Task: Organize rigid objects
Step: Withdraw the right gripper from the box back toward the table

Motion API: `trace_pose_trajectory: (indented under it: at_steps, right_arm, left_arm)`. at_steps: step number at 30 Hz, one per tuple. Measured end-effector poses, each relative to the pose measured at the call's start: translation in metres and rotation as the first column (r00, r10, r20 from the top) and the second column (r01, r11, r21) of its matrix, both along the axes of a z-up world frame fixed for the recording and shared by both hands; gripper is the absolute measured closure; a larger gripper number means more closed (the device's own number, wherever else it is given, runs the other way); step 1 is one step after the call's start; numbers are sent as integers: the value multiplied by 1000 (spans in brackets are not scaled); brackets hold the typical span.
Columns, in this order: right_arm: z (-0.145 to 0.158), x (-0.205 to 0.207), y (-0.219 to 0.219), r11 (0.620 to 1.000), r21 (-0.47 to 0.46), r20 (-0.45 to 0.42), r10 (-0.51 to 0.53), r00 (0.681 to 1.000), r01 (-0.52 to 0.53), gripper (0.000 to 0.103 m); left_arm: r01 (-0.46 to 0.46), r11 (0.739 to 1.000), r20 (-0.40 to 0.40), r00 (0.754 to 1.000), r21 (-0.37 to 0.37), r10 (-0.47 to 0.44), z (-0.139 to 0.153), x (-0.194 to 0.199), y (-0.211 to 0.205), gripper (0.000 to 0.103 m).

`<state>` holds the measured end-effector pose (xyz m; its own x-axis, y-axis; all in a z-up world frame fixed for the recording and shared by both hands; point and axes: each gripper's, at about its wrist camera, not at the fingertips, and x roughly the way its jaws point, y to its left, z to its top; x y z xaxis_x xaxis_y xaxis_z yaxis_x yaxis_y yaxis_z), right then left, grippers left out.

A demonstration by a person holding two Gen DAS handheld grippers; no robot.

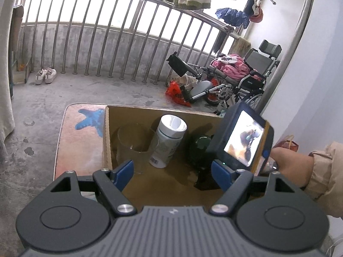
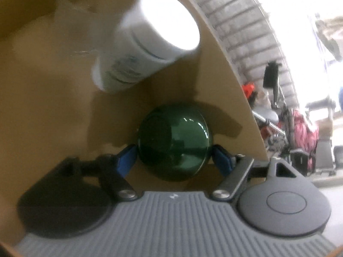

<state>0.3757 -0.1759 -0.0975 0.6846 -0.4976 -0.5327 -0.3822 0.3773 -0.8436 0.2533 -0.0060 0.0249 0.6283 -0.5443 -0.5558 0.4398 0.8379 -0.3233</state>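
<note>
An open cardboard box (image 1: 163, 110) stands on the floor. Inside it are a clear glass (image 1: 133, 143), a white bottle (image 1: 169, 141) and a dark green glossy jar (image 1: 198, 150). My left gripper (image 1: 172, 173) hovers open and empty over the box's near side. A person's hand (image 1: 293, 165) holds the right gripper's body (image 1: 242, 137) down in the box at the right. In the right wrist view the right gripper (image 2: 174, 159) is open with the green jar (image 2: 173, 141) between its blue fingers (image 2: 128, 160), resting on the box floor. The white bottle (image 2: 150, 42) stands behind it.
The box sits on a pink mat with a blue starfish (image 1: 85, 124) on a concrete balcony floor. A wheelchair with pink cloth (image 1: 246, 79) and a red bag (image 1: 175, 92) lie beyond at the right. White shoes (image 1: 46, 76) stand by the railing (image 1: 107, 42).
</note>
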Motion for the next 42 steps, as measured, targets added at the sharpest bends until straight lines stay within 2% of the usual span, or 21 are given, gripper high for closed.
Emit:
trace_pose_trajectory:
  at_steps: [6, 11, 13, 15, 19, 23, 26, 30, 38, 40, 42]
  right_arm:
    - [20, -2, 12, 991, 137, -49, 16, 999, -9, 24]
    - [39, -13, -3, 967, 255, -95, -8, 995, 32, 25]
    - [43, -16, -10, 951, 305, -117, -17, 993, 52, 26]
    - [43, -20, -14, 933, 353, -149, -22, 989, 74, 32]
    - [37, -18, -18, 935, 343, -157, -33, 987, 86, 38]
    - [27, -9, -26, 944, 309, -151, -73, 986, 117, 38]
    - [29, 0, -34, 928, 334, -152, -123, 981, 168, 38]
    - [33, 4, -43, 930, 300, -103, -191, 976, 214, 36]
    - [76, -31, -48, 894, 418, -53, -153, 987, 161, 36]
    - [92, -38, -51, 876, 461, -37, -142, 989, 143, 36]
    - [109, -66, -45, 848, 517, -15, -129, 992, 118, 36]
  left_arm:
    - [-12, 1000, -4, 1000, -7, 12, 0, 1, 5, 23]
    - [-14, 1000, -4, 1000, -11, 14, -1, 2, 8, 23]
    - [-15, 1000, -3, 1000, -11, 15, -1, 2, 8, 23]
    - [-16, 1000, -2, 1000, -12, 16, -2, 3, 10, 23]
    - [-19, 1000, -3, 1000, -12, 19, -2, 3, 12, 23]
    - [-15, 1000, -3, 1000, -10, 15, -2, 3, 13, 23]
    - [-17, 1000, -8, 1000, -5, 17, -3, 4, 13, 23]
    - [-22, 1000, -9, 1000, 0, 22, -1, 1, 14, 23]
    - [-51, 999, 1, 999, 15, 51, 12, -16, 19, 22]
    - [-62, 998, 6, 998, 21, 61, 18, -23, 21, 22]
    - [-70, 997, 13, 997, 25, 70, 24, -33, 24, 21]
